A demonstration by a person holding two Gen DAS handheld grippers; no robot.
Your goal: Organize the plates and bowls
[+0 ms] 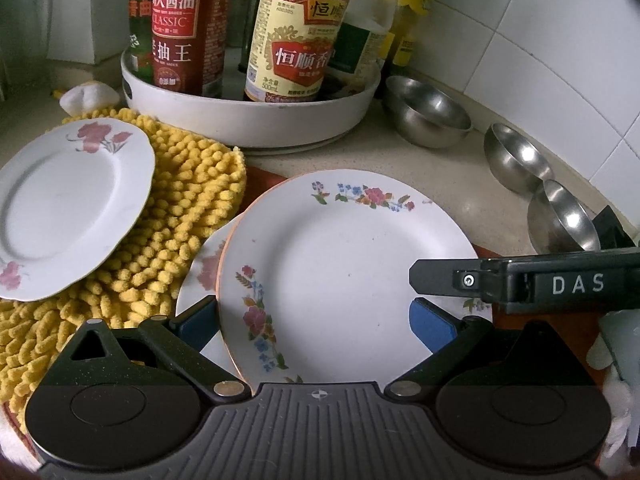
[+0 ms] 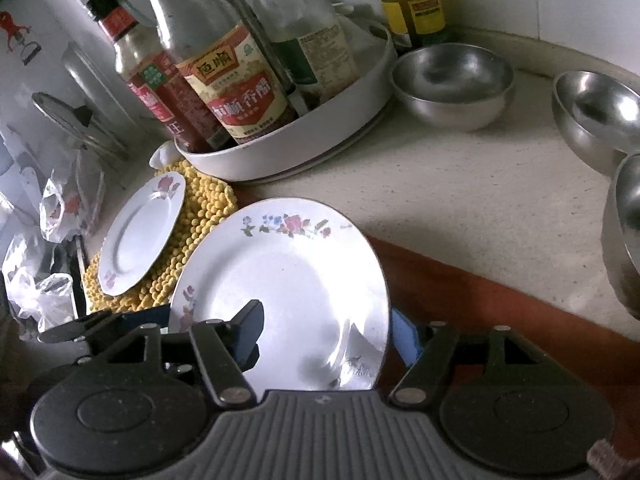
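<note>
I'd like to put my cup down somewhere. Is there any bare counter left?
Yes: the pale counter between the flowered plate, the white bottle tray and the steel bowls. The left side is crowded: yellow mat, another plate, plastic bags.

White round tray (image 1: 256, 120) sat on speckled bench (image 1: 360, 152), packed with condiment bottles: soy sauce (image 1: 182, 28), vinegar (image 1: 294, 40). Yellow chenille mat (image 1: 188, 208) lay left of tray. Crumpled plastic bags (image 2: 44, 264) far left, tiled wall (image 1: 540, 32) behind.

lower plate (image 1: 202, 268) mostly hidden under floral plate (image 1: 340, 276), bottle (image 1: 180, 24) tops cropped, nearest steel bowl (image 2: 624, 236) cut off
</note>
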